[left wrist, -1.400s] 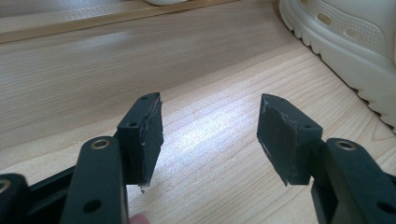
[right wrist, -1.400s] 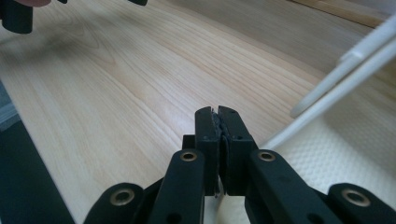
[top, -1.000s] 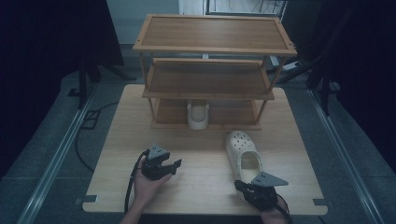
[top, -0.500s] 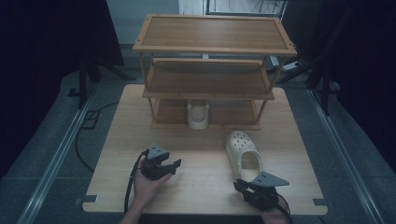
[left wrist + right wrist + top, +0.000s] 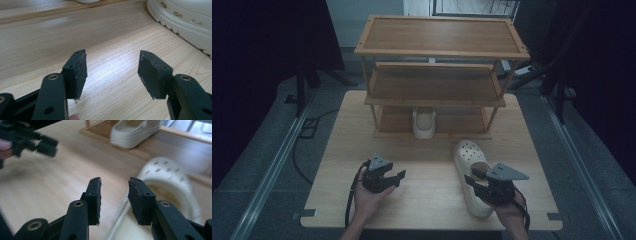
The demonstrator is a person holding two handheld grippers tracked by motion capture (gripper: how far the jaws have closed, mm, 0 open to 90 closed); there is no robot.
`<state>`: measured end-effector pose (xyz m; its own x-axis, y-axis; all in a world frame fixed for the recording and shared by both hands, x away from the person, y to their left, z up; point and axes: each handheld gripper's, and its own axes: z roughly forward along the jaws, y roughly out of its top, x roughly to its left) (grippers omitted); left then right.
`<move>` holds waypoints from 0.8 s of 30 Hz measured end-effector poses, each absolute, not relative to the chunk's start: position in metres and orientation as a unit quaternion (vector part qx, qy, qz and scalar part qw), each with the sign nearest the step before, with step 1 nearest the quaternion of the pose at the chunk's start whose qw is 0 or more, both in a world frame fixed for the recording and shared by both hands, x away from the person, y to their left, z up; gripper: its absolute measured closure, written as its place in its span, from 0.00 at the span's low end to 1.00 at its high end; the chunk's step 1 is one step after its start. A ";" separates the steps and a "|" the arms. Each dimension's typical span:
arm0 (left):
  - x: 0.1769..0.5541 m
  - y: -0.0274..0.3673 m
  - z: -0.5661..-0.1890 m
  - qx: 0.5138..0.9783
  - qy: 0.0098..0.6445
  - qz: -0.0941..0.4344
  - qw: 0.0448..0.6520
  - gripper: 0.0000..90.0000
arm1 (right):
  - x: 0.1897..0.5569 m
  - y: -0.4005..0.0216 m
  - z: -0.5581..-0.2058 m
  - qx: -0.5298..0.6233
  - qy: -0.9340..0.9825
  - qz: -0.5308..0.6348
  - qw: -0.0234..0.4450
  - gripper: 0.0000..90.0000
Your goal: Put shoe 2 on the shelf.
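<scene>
Right hand-held gripper (image 5: 476, 181) hovers over the clog's (image 5: 472, 165) heel, jaws just opened, nothing between. Clog probably light, flexible foam; grip the heel rim. Left hand-held gripper (image 5: 398, 176) wide, empty.

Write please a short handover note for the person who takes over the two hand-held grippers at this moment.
Left hand-held gripper: open, empty, low over the light wooden table.
Right hand-held gripper: jaws just opening, nothing between them, above the heel of the cream perforated clog on the table.
Done: matching cream clog stands on the bottom shelf of the three-tier wooden rack.
Left: probably shelve the table clog.
</scene>
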<state>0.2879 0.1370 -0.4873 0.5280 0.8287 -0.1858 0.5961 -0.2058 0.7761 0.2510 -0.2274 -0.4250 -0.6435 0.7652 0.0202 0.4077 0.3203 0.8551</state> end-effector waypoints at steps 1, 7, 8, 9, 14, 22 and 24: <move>0.288 0.138 -0.487 0.764 0.467 0.137 0.424 0.45 | 0.254 -0.228 -0.423 0.375 0.787 0.447 0.200 0.68; 0.288 0.140 -0.486 0.760 0.468 0.127 0.433 0.45 | 0.269 -0.235 -0.422 0.401 0.765 0.464 0.199 0.68; 0.288 0.139 -0.485 0.760 0.467 0.128 0.434 0.45 | 0.268 -0.236 -0.423 0.402 0.765 0.461 0.201 0.68; 0.288 0.139 -0.485 0.760 0.466 0.128 0.434 0.45 | 0.268 -0.238 -0.424 0.403 0.764 0.461 0.203 0.68; 0.287 0.139 -0.484 0.761 0.463 0.128 0.435 0.45 | 0.264 -0.250 -0.426 0.417 0.757 0.455 0.215 0.68; 0.288 0.137 -0.486 0.764 0.462 0.126 0.432 0.45 | 0.262 -0.273 -0.429 0.445 0.744 0.446 0.223 0.68; 0.288 0.136 -0.487 0.766 0.461 0.125 0.430 0.45 | 0.263 -0.275 -0.431 0.447 0.745 0.442 0.223 0.68</move>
<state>0.2880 0.1363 -0.4866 0.5428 0.8144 -0.2052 0.5988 -0.2039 0.7745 0.2631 -0.2750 -0.4308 -0.5005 0.8634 0.0636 0.4687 0.2085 0.8584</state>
